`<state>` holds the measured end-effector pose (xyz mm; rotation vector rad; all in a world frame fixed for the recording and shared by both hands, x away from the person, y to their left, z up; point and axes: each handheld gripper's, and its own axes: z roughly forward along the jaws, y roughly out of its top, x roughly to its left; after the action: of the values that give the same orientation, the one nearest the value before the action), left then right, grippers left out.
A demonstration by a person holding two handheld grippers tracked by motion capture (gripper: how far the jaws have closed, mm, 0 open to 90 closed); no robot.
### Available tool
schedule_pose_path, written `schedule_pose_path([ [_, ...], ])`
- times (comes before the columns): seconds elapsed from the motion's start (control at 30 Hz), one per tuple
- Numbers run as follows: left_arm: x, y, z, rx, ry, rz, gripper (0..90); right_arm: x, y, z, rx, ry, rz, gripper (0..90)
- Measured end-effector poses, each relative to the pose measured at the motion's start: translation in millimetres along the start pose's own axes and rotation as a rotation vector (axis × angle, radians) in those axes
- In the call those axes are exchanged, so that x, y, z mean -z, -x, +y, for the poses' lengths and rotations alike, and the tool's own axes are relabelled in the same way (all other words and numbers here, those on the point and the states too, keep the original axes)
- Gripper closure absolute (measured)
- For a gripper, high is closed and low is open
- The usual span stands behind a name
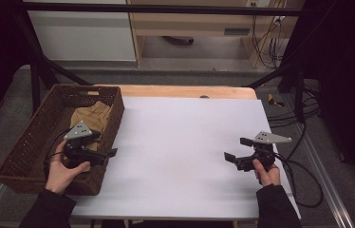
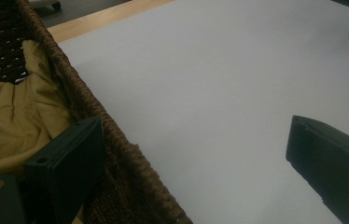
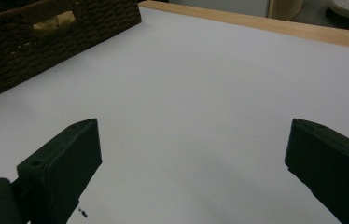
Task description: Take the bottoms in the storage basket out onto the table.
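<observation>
Hovering at the near right wall of a wicker basket (image 1: 33,137), left gripper (image 1: 103,153) with jaws apart, nothing between. Tan cloth (image 1: 90,118) inside the basket, just beyond that gripper. Well right of the basket, right gripper (image 1: 236,149) over white table (image 1: 180,137), jaws apart, empty.

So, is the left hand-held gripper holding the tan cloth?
No, the left hand-held gripper straddles the basket rim with open jaws; the cloth lies untouched.
</observation>
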<state>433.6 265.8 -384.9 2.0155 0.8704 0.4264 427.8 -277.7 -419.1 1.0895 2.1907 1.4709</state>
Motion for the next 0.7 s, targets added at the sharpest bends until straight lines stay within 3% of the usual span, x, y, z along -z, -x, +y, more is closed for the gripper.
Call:
schedule_pose_path([
  [0.7, 3.2, -0.4, 2.6, 0.000, 0.007, -0.006, 4.6, 0.1, -0.3, -0.1, -0.001, -0.004, -0.002, 4.4],
])
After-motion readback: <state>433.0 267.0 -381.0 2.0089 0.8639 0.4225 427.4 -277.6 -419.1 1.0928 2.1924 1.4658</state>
